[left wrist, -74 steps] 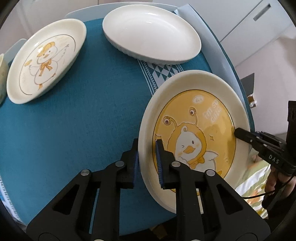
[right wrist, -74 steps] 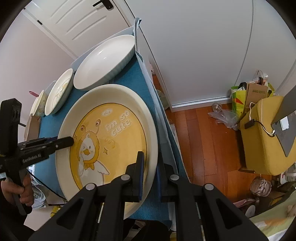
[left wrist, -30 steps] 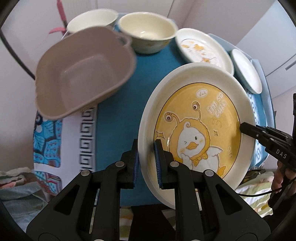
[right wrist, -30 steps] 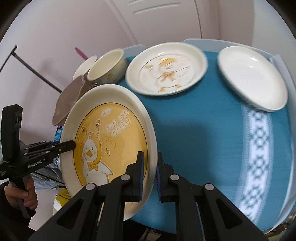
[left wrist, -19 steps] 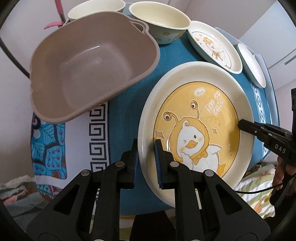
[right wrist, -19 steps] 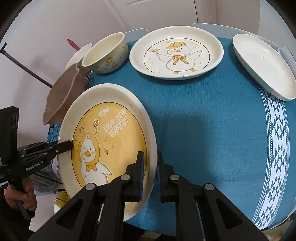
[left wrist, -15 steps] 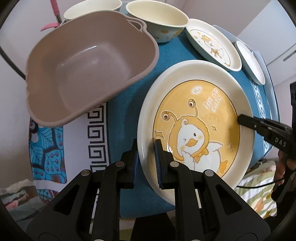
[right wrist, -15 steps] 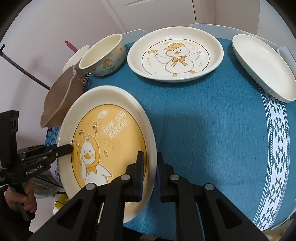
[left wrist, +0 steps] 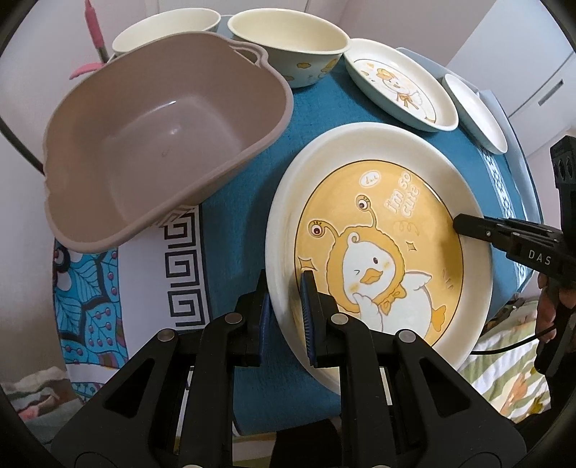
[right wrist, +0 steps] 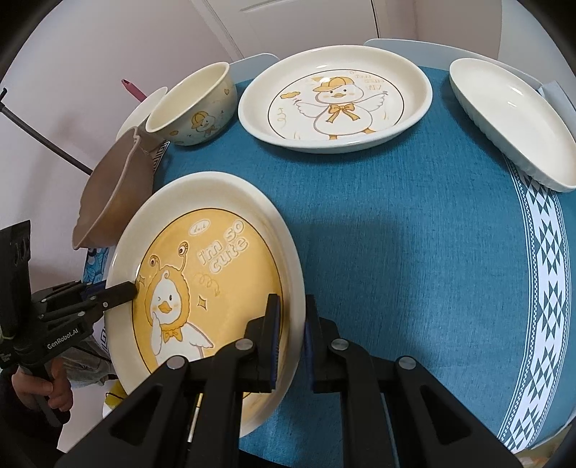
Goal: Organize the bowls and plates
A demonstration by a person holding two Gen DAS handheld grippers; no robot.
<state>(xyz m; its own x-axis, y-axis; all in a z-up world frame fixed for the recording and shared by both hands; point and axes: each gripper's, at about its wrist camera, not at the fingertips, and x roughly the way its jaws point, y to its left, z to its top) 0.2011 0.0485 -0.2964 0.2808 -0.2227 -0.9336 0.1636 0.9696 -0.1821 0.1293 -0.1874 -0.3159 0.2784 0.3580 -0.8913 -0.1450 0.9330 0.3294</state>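
Only from the left wrist, a brown basin (left wrist: 158, 144) shows its hollow; both grippers (left wrist: 286, 306) (right wrist: 291, 324) clamp the yellow duck plate (left wrist: 378, 252).

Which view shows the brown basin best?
Left wrist. The basin appears whole there: open top, empty inside, full rim and a handle, sitting left of the yellow plate. In the right wrist view the basin is edge-on at far left, partly hidden behind that plate and a bowl.

Far bowl (left wrist: 165, 27) mostly behind basin (left wrist: 158, 144)
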